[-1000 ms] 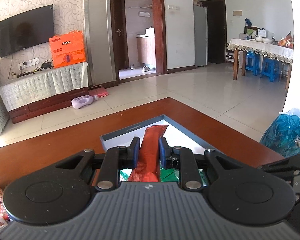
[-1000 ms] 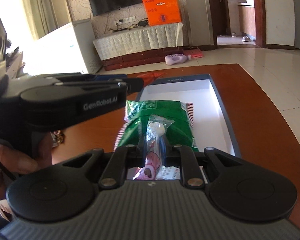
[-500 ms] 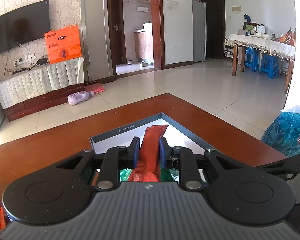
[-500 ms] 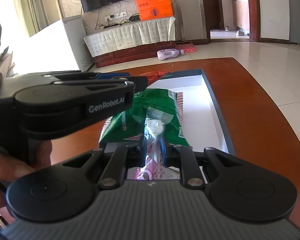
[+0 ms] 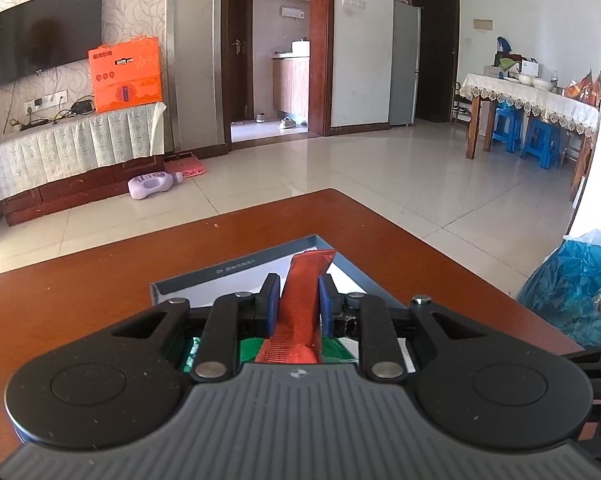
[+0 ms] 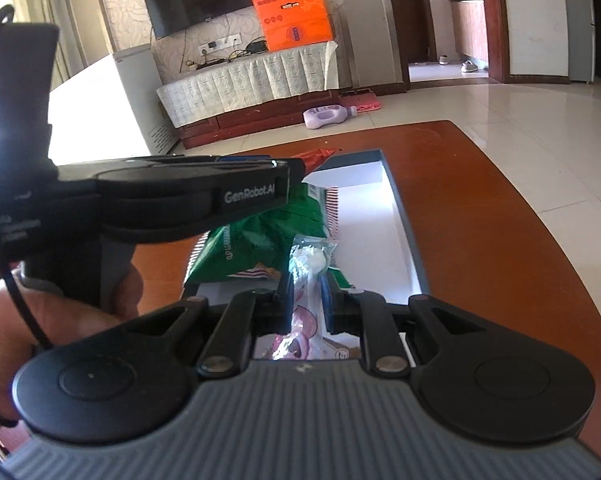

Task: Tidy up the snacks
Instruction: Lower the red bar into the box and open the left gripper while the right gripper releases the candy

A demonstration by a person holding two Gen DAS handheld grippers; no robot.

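Observation:
My left gripper (image 5: 298, 292) is shut on a red snack packet (image 5: 302, 304), held above the far end of a shallow grey-rimmed box (image 5: 236, 268) with a white floor. In the right wrist view that same left gripper (image 6: 296, 166) reaches in from the left, the red packet (image 6: 318, 156) sticking out of its tip. My right gripper (image 6: 306, 284) is shut on a clear-wrapped white and pink snack (image 6: 306, 280), just over the near end of the box (image 6: 402, 216). A green snack bag (image 6: 260, 240) lies inside the box under both grippers.
The box sits on a reddish-brown wooden table (image 5: 80, 292) whose far corner ends over a tiled floor. A blue plastic bag (image 5: 576, 284) lies at the table's right edge. A hand (image 6: 24, 320) grips the left tool's handle.
The left gripper with the red packet has travelled further over the box toward its far end and sunk a little. The right gripper keeps its hold and has edged slightly forward over the green bag.

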